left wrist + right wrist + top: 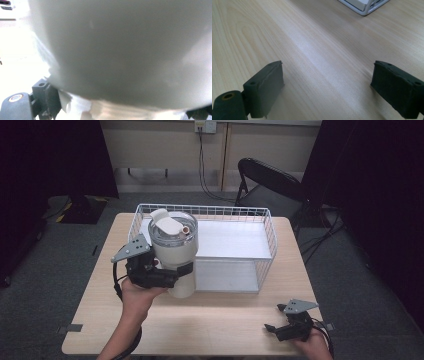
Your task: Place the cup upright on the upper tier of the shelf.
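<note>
wood table (225, 320) w/ white wire basket (267, 237) at 12 o'clock. left gripper (167, 272) clamps white tumbler (172, 247) upright, just above basket's 9 o'clock front corner. right gripper (272, 329) at 5 o'clock, jaws wide, holding nothing.

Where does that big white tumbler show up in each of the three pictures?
High view: the tumbler is left of centre, clamped in the left tongs, before the wire basket.
Left gripper view: the tumbler looms close and blurred.
Right gripper view: no tumbler here.
Shared landmark: the wooden table, seen at too.
</note>
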Action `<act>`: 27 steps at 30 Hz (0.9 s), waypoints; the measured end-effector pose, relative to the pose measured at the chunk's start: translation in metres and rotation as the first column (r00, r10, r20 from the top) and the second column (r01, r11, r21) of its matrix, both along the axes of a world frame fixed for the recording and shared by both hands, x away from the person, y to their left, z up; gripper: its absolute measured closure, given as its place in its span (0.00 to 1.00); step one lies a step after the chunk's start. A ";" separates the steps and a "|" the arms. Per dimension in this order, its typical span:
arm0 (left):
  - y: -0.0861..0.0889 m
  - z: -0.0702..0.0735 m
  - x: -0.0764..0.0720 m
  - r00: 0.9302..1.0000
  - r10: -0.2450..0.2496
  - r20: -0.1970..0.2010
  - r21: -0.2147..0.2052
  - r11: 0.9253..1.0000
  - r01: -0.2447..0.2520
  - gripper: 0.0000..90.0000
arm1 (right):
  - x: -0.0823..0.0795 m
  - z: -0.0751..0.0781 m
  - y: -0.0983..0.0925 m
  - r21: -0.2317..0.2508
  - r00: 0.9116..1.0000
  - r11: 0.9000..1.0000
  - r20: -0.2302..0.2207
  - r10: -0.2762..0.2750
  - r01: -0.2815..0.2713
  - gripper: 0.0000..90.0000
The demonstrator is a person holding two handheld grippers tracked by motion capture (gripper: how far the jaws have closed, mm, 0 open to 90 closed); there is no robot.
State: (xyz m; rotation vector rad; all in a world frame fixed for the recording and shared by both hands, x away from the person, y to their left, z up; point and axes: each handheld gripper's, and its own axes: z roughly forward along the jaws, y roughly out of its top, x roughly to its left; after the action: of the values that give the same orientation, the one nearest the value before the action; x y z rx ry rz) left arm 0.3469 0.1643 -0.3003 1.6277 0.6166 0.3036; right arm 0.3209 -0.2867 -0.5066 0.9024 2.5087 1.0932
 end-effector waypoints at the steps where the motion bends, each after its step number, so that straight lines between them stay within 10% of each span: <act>1: 0.000 0.000 0.000 1.000 0.000 0.000 0.000 1.000 0.000 0.11 | 0.000 0.000 0.000 0.000 1.000 1.000 0.000 0.000 0.000 0.11; 27: -0.009 0.032 0.020 1.000 0.006 0.002 0.011 1.000 -0.006 0.11 | 0.000 0.000 0.000 -0.001 1.000 1.000 -0.002 0.000 0.000 0.11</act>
State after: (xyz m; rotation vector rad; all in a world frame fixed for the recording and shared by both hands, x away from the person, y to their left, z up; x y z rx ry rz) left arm 0.3669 0.1556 -0.2678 1.6361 0.6191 0.3133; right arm 0.3206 -0.2869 -0.5062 0.9036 2.5110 1.0913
